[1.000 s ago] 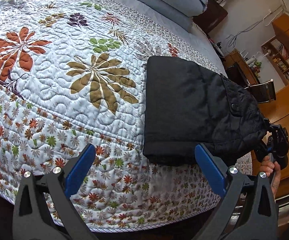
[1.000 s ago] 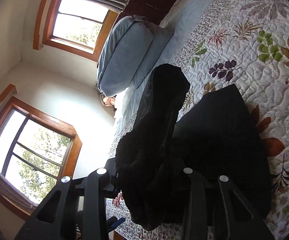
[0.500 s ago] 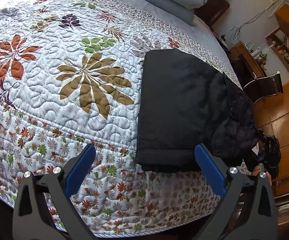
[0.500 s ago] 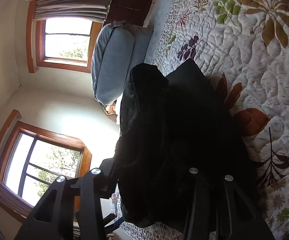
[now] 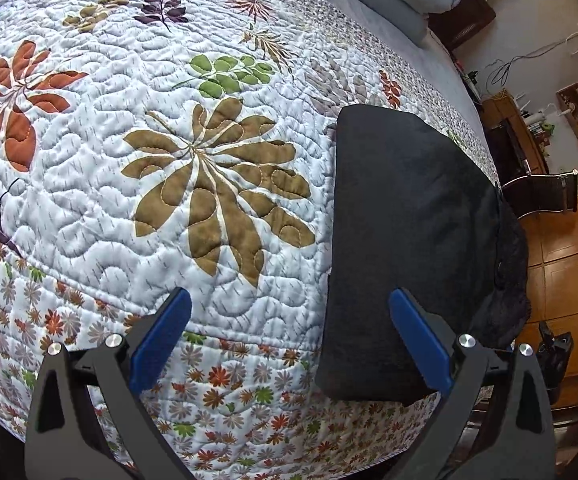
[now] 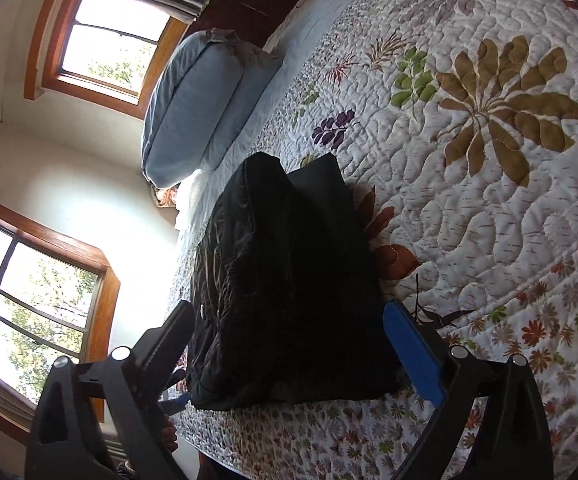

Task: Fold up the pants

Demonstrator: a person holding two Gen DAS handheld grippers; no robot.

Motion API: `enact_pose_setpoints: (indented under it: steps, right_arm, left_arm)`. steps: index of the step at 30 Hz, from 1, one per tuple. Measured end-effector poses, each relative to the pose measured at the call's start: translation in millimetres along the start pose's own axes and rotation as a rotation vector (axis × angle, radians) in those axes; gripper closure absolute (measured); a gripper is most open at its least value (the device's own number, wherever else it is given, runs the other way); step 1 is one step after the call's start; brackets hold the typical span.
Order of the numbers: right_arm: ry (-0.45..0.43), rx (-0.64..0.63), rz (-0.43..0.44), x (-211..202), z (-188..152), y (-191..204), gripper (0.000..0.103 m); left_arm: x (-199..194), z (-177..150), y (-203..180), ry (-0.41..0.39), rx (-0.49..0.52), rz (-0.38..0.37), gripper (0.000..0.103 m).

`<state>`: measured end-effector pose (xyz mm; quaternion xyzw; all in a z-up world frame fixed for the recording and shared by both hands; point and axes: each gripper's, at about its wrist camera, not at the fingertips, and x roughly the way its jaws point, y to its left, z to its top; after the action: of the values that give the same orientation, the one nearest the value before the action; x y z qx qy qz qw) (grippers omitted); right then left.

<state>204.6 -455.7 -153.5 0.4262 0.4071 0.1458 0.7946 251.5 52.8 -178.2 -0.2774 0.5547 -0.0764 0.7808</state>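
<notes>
- Black pants [image 5: 405, 240]: folded into a compact rectangular bundle, lying on the quilted bedspread [image 5: 129, 140] near the bed's near edge, at the right of the left wrist view.
- Pants, right wrist view [image 6: 289, 292]: the bundle shows stacked layers; the left portion sits higher and is creased, with a small pale button visible at its near left side.
- Left tongs [image 5: 289, 340]: spread wide, holding nothing. The blue pads [image 5: 161, 336] are apart; the right finger overlaps the near right part of the bundle in the picture; contact cannot be told.
- Right tongs [image 6: 289, 348]: spread wide, one finger on each side of the near end of the bundle. No grip on the cloth is evident; whether the pads touch it cannot be told.
- Bedspread: white quilt with leaf pattern; a large brown leaf motif [image 5: 217, 188] lies just left of the pants.
- Blue-grey pillows [image 6: 197, 100]: at the far end of the bed, well apart from the pants.
- Two wood-framed windows [image 6: 105, 44] on the wall beyond the bed.
</notes>
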Motion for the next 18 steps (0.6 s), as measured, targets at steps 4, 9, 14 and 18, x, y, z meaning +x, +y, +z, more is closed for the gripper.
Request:
enact_pose_setpoints:
  steps: [4, 9, 14, 18]
  right_arm:
    - [0.03, -0.004, -0.001, 11.2, 0.6, 1.0, 0.007]
    - [0.036, 0.027, 0.03, 16.5, -2.2, -5.6, 0.007]
    - [0.053, 0.037, 0.026, 26.5, -1.6, -9.8, 0.007]
    - [0.063, 0.033, 0.029, 32.2, 0.8, -10.3, 0.007]
  left_arm:
    - [17.1, 9.3, 12.4, 0.104, -0.08, -0.116, 0.004]
    - [28.5, 16.0, 13.3, 0.139, -0.086, -0.149, 0.003]
    - [33.0, 18.7, -6.0, 0.147, -0.018, -0.149, 0.003]
    - [42.7, 19.7, -23.1, 0.142, 0.029, -0.132, 0.003]
